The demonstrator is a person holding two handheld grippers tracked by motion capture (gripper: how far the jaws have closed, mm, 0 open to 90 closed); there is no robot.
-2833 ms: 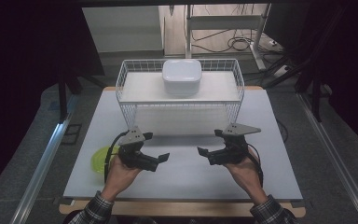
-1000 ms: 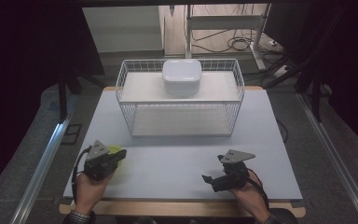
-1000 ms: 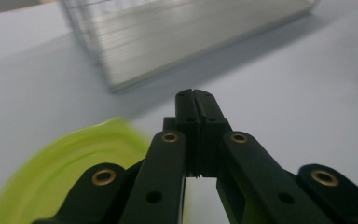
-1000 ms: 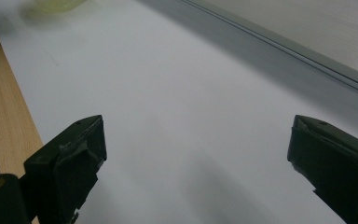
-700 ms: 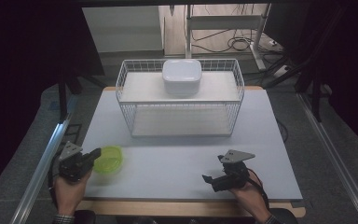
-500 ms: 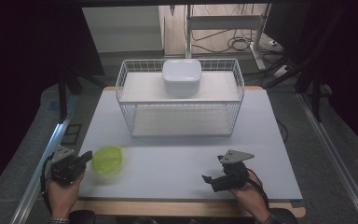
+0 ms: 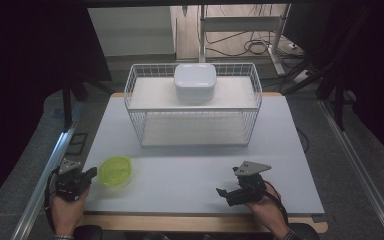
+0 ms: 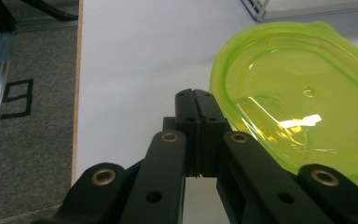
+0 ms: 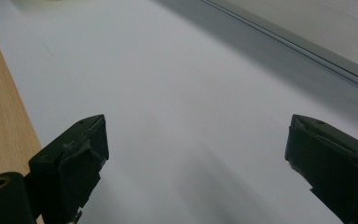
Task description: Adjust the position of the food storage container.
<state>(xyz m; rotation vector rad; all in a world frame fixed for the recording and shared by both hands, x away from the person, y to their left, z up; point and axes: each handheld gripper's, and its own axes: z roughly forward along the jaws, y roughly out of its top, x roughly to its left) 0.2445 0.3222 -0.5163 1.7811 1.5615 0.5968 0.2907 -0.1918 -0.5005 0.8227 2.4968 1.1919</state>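
Observation:
A translucent green lid lies flat on the white table top near its front left corner. My left gripper rests at the table's left edge, its tips pointing at the lid's left rim. In the left gripper view its jaws are pressed together with nothing between them, and the green lid lies just to their right. My right gripper is held low near the front edge, right of centre. Its jaws stand wide apart over bare table.
A white wire basket stands at the back middle of the table, with a white lidded container on its upper shelf. A wooden strip runs along the table's front edge. Dark floor and metal rails flank both sides.
My left hand has drawn away from above the green lid, left and down to the table's edge, which leaves the lid uncovered on the table. The right gripper has kept still.

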